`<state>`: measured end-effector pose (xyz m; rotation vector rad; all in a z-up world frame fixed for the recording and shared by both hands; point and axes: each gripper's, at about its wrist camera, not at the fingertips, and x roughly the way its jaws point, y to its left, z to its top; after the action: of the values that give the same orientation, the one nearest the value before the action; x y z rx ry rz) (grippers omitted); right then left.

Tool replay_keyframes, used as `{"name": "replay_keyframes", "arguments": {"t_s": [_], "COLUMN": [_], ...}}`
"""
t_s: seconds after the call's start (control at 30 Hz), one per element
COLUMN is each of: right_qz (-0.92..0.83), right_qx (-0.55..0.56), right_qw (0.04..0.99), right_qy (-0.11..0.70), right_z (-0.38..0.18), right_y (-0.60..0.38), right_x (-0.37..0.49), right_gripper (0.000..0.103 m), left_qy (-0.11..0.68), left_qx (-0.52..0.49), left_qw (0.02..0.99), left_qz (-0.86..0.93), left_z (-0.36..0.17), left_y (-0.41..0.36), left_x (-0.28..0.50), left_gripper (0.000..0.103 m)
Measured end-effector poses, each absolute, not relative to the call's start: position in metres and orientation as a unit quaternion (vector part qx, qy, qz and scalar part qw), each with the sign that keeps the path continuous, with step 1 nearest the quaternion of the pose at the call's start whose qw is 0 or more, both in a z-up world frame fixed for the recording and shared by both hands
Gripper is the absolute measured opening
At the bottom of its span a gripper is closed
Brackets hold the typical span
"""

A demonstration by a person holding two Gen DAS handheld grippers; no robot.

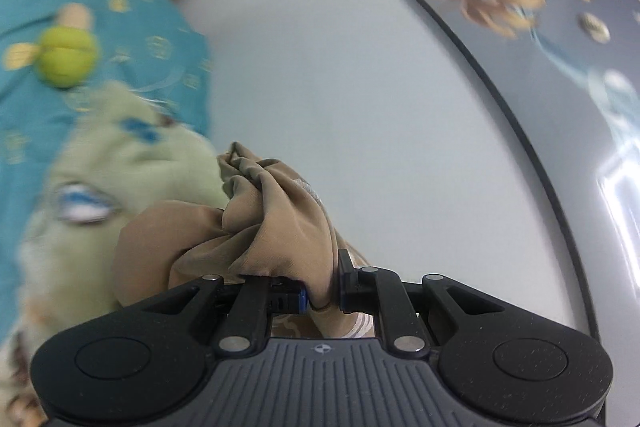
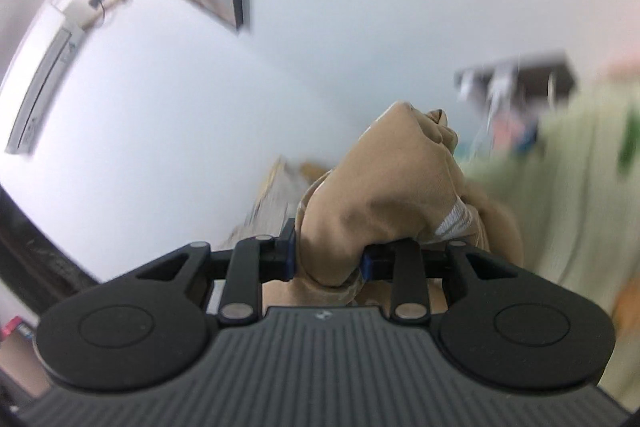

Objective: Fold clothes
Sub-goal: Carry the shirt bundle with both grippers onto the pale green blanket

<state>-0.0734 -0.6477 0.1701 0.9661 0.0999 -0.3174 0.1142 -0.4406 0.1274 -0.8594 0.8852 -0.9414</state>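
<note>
**Tan garment held at both ends**

The left gripper (image 1: 323, 291) and the right gripper (image 2: 329, 261) are each clamped on a bunched part of the tan garment (image 1: 276, 215), lifted before a pale wall (image 1: 340, 67); the cloth between them is out of view.

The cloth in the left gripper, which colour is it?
Tan cloth, plain beige-brown; the left wrist view shows it best.

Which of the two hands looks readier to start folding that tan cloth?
Neither clearly. The left gripper and right gripper each have their fingers shut on a bunch of the tan cloth, held up before the wall. The fold probably needs both moving together.
</note>
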Motion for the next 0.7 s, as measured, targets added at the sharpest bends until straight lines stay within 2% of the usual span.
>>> {"name": "replay_keyframes", "arguments": {"t_s": [0.2,0.27,0.47,0.57,0.67,0.7], "right_qz": [-0.176,-0.189,-0.228,-0.242,-0.257,-0.261], "right_qx": [0.430,0.426,0.431,0.434,0.443,0.458], "right_qw": [0.886,0.885,0.871,0.865,0.854,0.844], "right_qy": [-0.015,-0.006,0.053,0.071,0.091,0.100], "right_z": [0.150,0.124,0.038,0.021,0.007,0.007], "right_y": [-0.680,-0.679,-0.648,-0.634,-0.624,-0.625], "right_x": [-0.098,-0.107,-0.129,-0.136,-0.140,-0.140], "right_gripper": [0.033,0.033,0.033,0.033,0.036,0.037], "left_qy": [0.380,0.381,0.432,0.429,0.424,0.422], "left_qx": [-0.344,-0.328,-0.249,-0.211,-0.187,-0.175], "left_qw": [0.702,0.697,0.707,0.726,0.744,0.752], "left_qz": [-0.494,-0.511,-0.502,-0.494,-0.480,-0.475], "left_z": [0.113,0.100,0.009,-0.016,-0.016,-0.011], "left_y": [-0.522,-0.542,-0.539,-0.533,-0.533,-0.532], "left_x": [0.122,0.122,0.095,0.080,0.072,0.073], "left_gripper": [0.015,0.015,0.016,0.020,0.025,0.035]}}
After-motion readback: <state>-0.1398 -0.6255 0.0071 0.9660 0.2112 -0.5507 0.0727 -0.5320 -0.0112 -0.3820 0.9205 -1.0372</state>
